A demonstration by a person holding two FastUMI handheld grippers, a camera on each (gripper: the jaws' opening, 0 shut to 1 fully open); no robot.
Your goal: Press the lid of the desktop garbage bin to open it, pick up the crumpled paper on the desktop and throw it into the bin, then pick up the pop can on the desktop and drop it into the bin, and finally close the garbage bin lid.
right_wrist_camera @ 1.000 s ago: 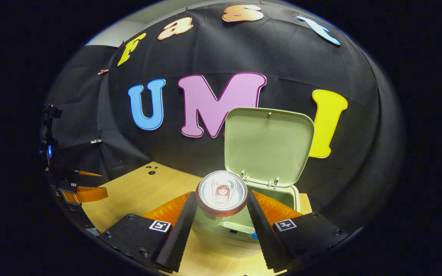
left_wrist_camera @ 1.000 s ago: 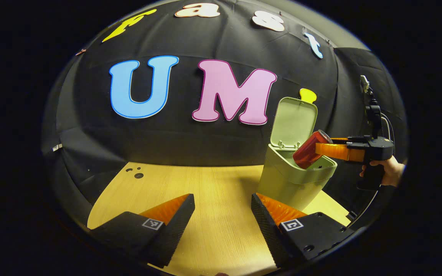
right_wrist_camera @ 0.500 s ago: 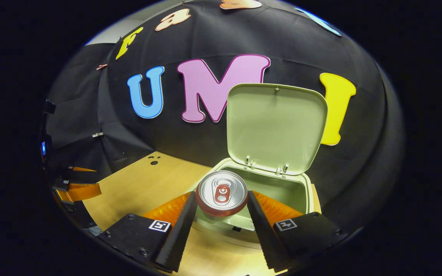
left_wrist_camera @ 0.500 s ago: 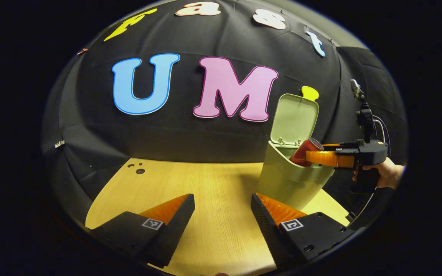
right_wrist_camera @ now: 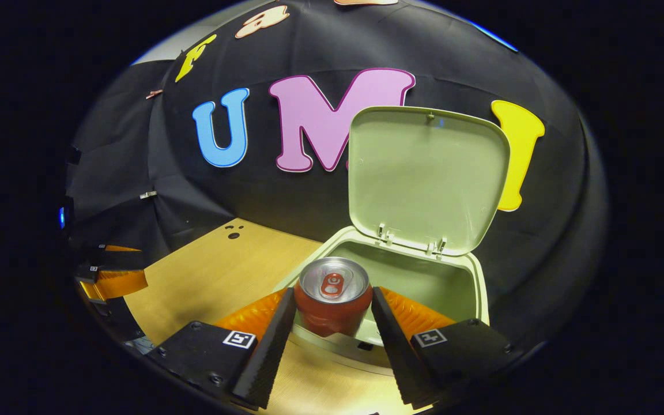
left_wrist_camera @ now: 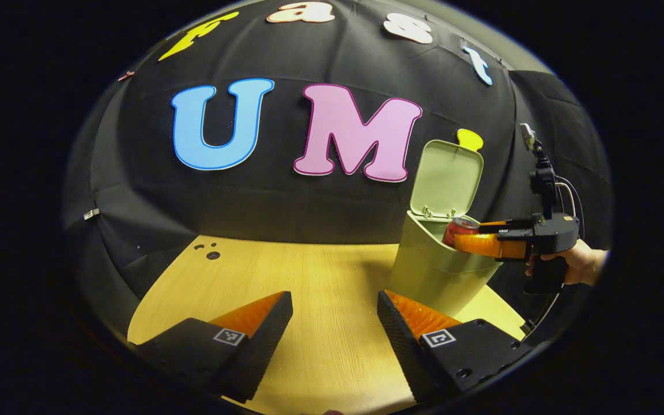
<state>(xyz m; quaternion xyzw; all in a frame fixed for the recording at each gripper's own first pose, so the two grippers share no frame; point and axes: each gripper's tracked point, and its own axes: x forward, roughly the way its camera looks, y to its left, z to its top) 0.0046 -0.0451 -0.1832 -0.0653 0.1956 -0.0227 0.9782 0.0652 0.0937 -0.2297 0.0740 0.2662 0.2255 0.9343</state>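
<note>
Black cloth is hung behind a pale wooden desktop (left_wrist_camera: 320,276), and a wide bare stretch of that desktop is seen between the booth wall and the near edge in the left gripper view. Two small dark holes (left_wrist_camera: 210,252) are set near the desktop's far left corner. The green garbage bin (left_wrist_camera: 433,271) is placed toward the right end of the desktop, close to its right edge, with its lid (right_wrist_camera: 427,176) raised nearly upright on two hinges at the back rim (the cloth wall is close behind it).

The left gripper (left_wrist_camera: 335,323) is held low over the bare wood, its fingers spread apart with nothing between them.

The right gripper (right_wrist_camera: 332,323) is clenched on the pop can (right_wrist_camera: 333,297); both fingers are pressed against the can's sides. The can is red with a silver top and a red pull tab, and it is held at the front rim of the bin's open mouth. In the left gripper view, the can's top (left_wrist_camera: 461,226) is seen just above the bin's rim, and a hand (left_wrist_camera: 574,264) is wrapped on the right gripper's handle.
</note>
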